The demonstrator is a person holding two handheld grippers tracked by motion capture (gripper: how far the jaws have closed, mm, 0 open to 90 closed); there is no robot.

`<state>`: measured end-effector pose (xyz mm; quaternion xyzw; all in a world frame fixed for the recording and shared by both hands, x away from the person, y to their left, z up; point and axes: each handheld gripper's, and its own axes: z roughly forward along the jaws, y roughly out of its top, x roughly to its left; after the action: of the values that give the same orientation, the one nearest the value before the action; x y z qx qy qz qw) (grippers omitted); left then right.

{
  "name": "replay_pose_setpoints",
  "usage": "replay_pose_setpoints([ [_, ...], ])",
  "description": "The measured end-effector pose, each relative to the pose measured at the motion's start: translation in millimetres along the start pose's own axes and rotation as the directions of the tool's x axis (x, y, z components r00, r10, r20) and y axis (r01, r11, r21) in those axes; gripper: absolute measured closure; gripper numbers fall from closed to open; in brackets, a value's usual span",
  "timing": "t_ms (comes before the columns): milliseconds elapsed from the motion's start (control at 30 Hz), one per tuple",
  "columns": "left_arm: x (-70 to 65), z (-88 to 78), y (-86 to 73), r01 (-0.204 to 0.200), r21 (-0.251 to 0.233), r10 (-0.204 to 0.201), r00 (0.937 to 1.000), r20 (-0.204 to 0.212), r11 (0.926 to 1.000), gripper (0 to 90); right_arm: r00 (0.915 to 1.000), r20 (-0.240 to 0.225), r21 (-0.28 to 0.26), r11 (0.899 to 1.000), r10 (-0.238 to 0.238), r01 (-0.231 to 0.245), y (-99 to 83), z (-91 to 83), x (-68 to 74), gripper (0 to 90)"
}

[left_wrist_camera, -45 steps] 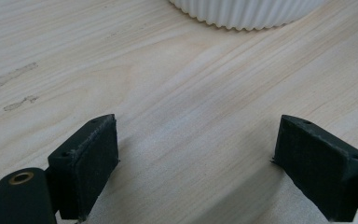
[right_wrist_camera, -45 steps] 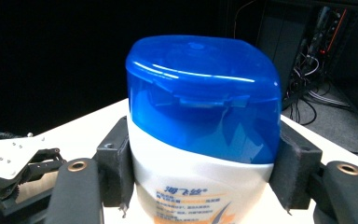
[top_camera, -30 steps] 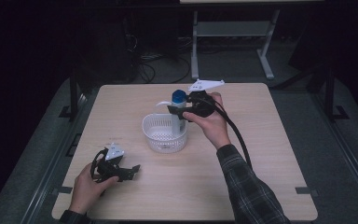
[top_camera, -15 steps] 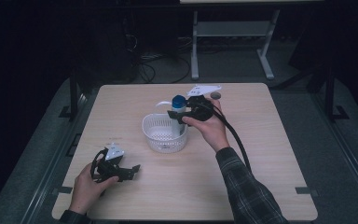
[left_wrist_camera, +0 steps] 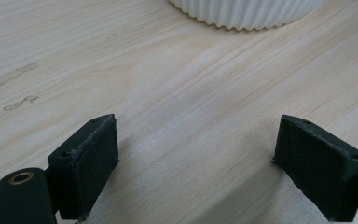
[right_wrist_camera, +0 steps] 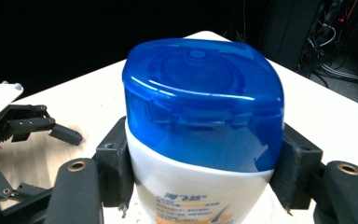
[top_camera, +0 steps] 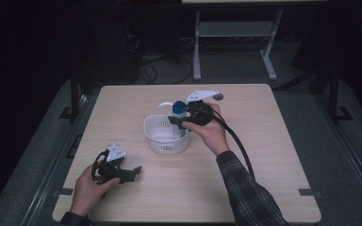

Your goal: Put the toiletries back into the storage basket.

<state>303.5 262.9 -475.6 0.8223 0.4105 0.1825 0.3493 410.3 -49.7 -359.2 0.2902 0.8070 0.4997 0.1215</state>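
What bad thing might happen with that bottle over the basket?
The right gripper squeezes the bottle just under its blue cap; the smooth plastic might slip from the pads. In the high view it hangs at the far rim of the white basket, so it could clip the rim and tip the basket.

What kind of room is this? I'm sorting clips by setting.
Probably a lab or recording studio, not a home: a bare light wooden table stands in a dark room, tangled black cables lie on the floor behind it, and a grey metal stand rises beyond.
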Motion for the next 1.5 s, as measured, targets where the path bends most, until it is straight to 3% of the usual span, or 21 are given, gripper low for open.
replay_pose_setpoints([
  [1033, 0.1, -0.1, 0.0, -0.001, 0.003, 0.001, 1.0000, 0.003, 1.0000, 12.7, 0.9997, 0.006, 0.106, 0.994, -0.023, 0.022, -20.0, 16.9, 4.6, 34.0],
  [1500, 0.2, -0.1, 0.0, -0.003, 0.002, 0.003, 1.0000, 0.001, 1.0000, 12.7, 0.9996, -0.025, 0.112, 0.994, -0.016, 0.018, -19.1, 15.2, 4.9, 31.5],
])
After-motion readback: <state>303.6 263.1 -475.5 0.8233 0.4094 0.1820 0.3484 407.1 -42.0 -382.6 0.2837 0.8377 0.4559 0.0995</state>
